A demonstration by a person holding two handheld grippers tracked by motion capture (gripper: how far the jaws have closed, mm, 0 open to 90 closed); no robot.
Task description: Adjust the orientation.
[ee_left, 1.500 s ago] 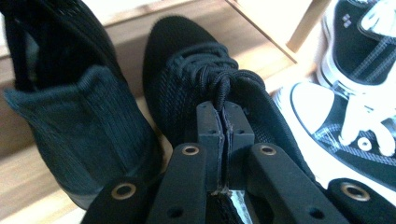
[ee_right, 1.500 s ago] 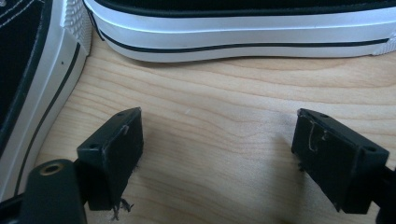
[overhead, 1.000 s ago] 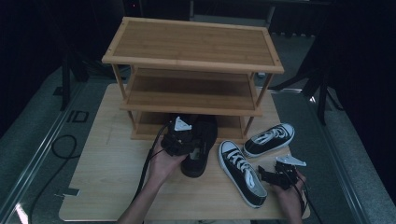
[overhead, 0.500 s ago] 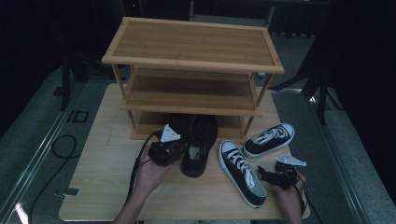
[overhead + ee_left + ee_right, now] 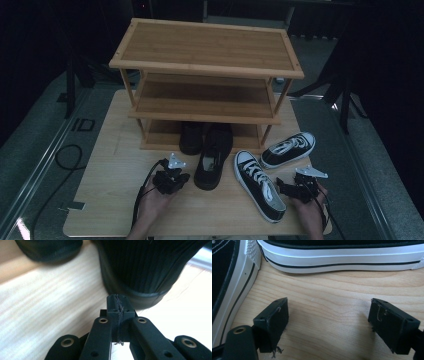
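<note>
Two black shoes lie with their toes under the bottom shelf of the wooden rack (image 5: 205,45): a longer one (image 5: 212,155) and a shorter one (image 5: 191,137). My left gripper (image 5: 172,177) rests low on the board just left of the longer shoe's heel (image 5: 140,272). Its jaws have just been closing and now meet with nothing between them (image 5: 117,300). Two black-and-white sneakers lie at the right, one near (image 5: 260,185) and one farther (image 5: 289,149). My right gripper (image 5: 282,187) stands open over bare wood (image 5: 329,315), beside the near sneaker (image 5: 227,277).
The rack has three shelves, and its two upper ones are bare. It stands on a light wooden board (image 5: 115,150) with dark floor around it. A cable (image 5: 65,155) lies on the floor at the left.
My left gripper has come down and back from above the longer black shoe to the board beside its heel. The right gripper and the sneakers have kept still.
</note>
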